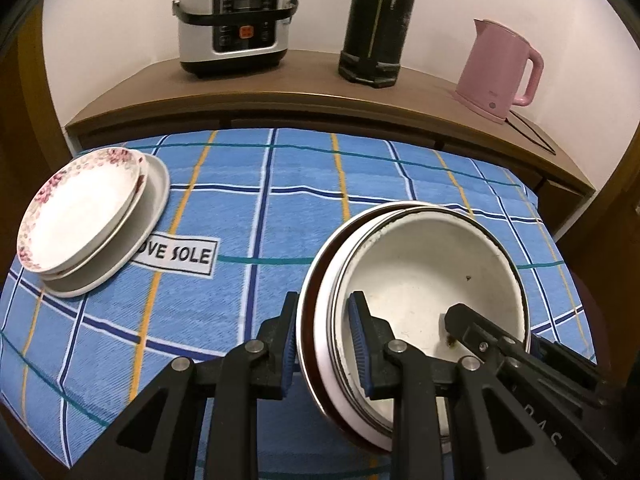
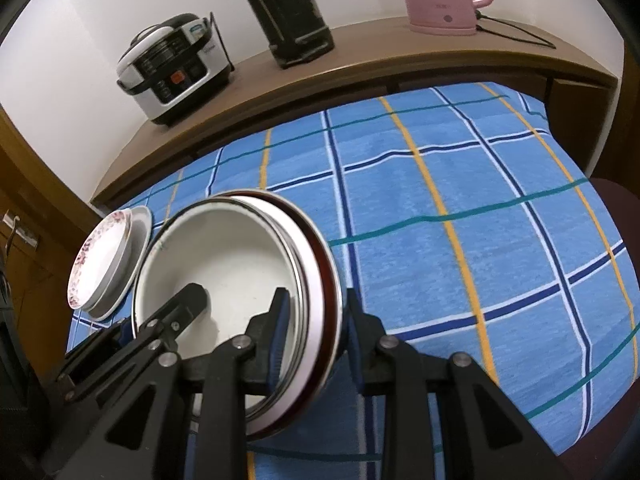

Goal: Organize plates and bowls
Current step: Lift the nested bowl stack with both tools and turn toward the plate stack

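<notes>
White enamel bowl (image 1: 432, 264), nested in 2 wider bowls; this bowl stack (image 1: 320, 320) is carried tilted above the blue plaid tablecloth (image 1: 280, 208), near its front edge. Left gripper (image 1: 326, 344) pinches the stack's left rim, right gripper (image 2: 316, 336) the opposite rim, likely to steady a heavy load. Flowered plate (image 1: 80, 216) tops the plate stack (image 1: 154, 200) at the cloth's left edge, probably sorted. Rice cooker (image 1: 236, 20), black flask (image 1: 378, 24), pink kettle (image 1: 500, 68): rear shelf.
</notes>
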A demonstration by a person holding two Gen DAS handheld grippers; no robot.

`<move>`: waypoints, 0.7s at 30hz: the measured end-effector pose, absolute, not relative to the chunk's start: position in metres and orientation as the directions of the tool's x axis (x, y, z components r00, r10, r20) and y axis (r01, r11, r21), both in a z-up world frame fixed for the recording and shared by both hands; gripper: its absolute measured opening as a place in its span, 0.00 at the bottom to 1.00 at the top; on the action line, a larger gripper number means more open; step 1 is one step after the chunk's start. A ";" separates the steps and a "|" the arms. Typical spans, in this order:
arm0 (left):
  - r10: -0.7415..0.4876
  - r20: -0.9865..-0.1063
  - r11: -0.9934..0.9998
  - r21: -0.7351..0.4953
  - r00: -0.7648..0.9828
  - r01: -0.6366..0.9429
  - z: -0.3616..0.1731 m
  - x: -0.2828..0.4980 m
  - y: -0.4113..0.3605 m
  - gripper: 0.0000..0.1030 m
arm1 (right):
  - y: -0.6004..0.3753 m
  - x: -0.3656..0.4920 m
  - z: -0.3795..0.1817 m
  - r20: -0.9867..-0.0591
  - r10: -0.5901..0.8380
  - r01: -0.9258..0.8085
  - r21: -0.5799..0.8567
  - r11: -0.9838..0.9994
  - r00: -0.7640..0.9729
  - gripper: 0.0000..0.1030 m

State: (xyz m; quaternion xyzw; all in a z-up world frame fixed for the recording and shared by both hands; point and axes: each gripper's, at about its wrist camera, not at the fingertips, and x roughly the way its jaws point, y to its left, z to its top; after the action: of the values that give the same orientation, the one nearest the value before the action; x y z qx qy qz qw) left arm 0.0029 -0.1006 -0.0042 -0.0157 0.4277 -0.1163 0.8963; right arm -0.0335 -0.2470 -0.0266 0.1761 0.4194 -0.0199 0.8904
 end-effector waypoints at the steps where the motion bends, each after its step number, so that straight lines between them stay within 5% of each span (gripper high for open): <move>1: -0.219 -0.763 0.973 -0.127 0.608 0.191 -0.004 0.002 -0.099 0.26 | -0.245 -0.033 -0.027 -0.755 0.115 0.179 0.297 0.938 0.646 0.26; 21: -0.165 -0.761 0.986 -0.126 0.627 0.106 -0.003 -0.010 -0.055 0.26 | -0.200 -0.033 -0.029 -0.754 0.165 0.098 0.291 0.952 0.636 0.26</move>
State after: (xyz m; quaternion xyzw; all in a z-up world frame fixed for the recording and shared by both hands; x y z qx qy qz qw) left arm -0.0103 -0.0550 -0.0033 -0.0346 0.4251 -0.0750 0.9014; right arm -0.0329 -0.1996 -0.0294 0.1544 0.4263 0.0188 0.8911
